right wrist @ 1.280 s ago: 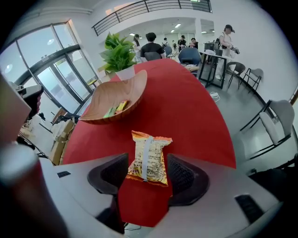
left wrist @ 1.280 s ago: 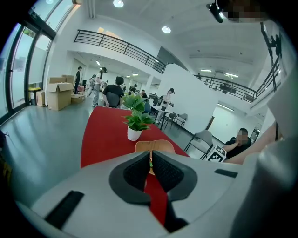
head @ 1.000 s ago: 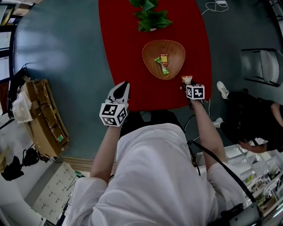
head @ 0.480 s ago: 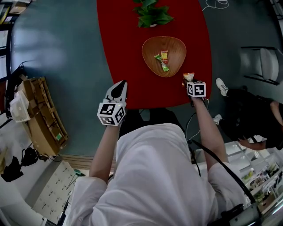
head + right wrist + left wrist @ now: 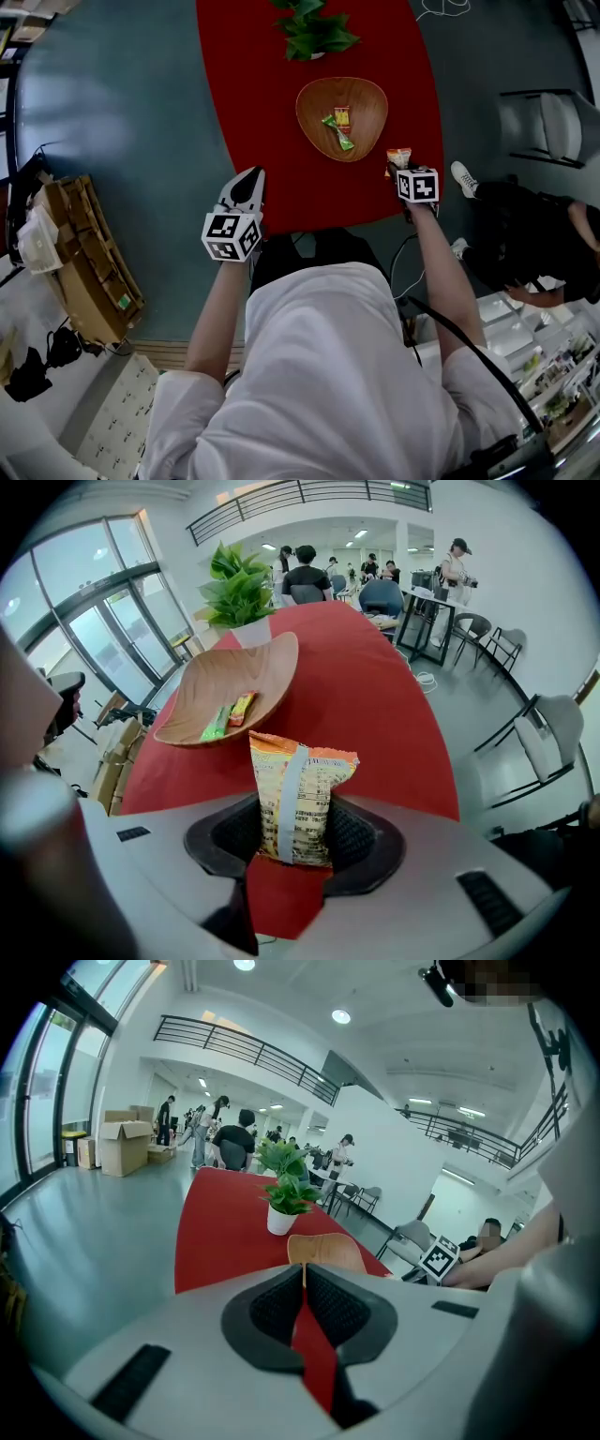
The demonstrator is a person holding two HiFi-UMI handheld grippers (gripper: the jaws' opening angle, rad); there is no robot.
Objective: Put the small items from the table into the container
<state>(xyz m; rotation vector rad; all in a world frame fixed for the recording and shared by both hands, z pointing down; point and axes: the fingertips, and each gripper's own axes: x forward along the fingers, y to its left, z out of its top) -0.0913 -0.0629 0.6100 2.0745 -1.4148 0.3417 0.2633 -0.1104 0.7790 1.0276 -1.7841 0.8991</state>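
A wooden bowl (image 5: 306, 111) sits on the red table (image 5: 253, 84) and holds a green wrapped sweet (image 5: 335, 130) and an orange one (image 5: 343, 116). My right gripper (image 5: 400, 169) is just right of the bowl near the table's right edge, shut on an orange snack packet (image 5: 398, 157). In the right gripper view the packet (image 5: 295, 794) stands upright between the pads, and the bowl (image 5: 202, 691) lies ahead to the left. My left gripper (image 5: 249, 178) hangs over the table's near left corner, shut and holding nothing; its pads (image 5: 323, 1307) almost meet.
A potted plant (image 5: 312, 28) stands behind the bowl. The table's near edge runs just below both grippers. Right of the table are a grey chair (image 5: 548, 127) and a seated person (image 5: 525, 248). Cardboard boxes (image 5: 89, 253) lie on the floor at the left.
The right gripper has lifted slightly with the snack packet in it. The left gripper has stayed where it was.
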